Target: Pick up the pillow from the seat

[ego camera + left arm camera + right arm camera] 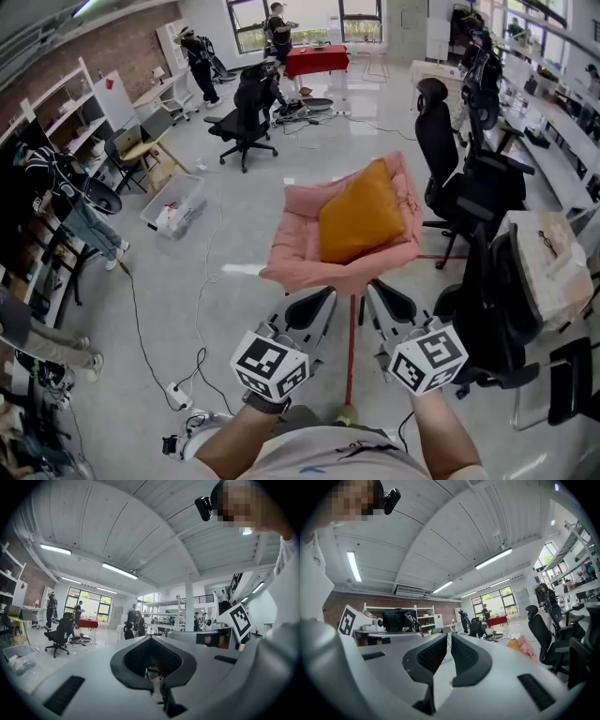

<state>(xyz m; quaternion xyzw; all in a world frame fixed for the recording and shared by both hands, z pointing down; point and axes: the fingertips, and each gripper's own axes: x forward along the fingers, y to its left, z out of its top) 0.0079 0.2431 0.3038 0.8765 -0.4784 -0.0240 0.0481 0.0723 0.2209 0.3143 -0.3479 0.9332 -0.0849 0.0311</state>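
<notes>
**Just short of the seat, both grippers pressed together**

Ahead of you, at centre frame in the head view, the orange pillow (361, 216) lies on the pink seat (295, 258), with nothing touching it. Your left gripper (323, 298) and right gripper (378, 291) sit side by side at lower centre. Both aim level at the seat's front edge, probably lining up a two-sided reach. Each has its jaws pressed together on nothing, so they likely need to spread first. Only the right gripper view catches the pillow, small at mid-right. The left gripper view shows an office chair (58, 637) and a red table (86, 623) instead.
</notes>
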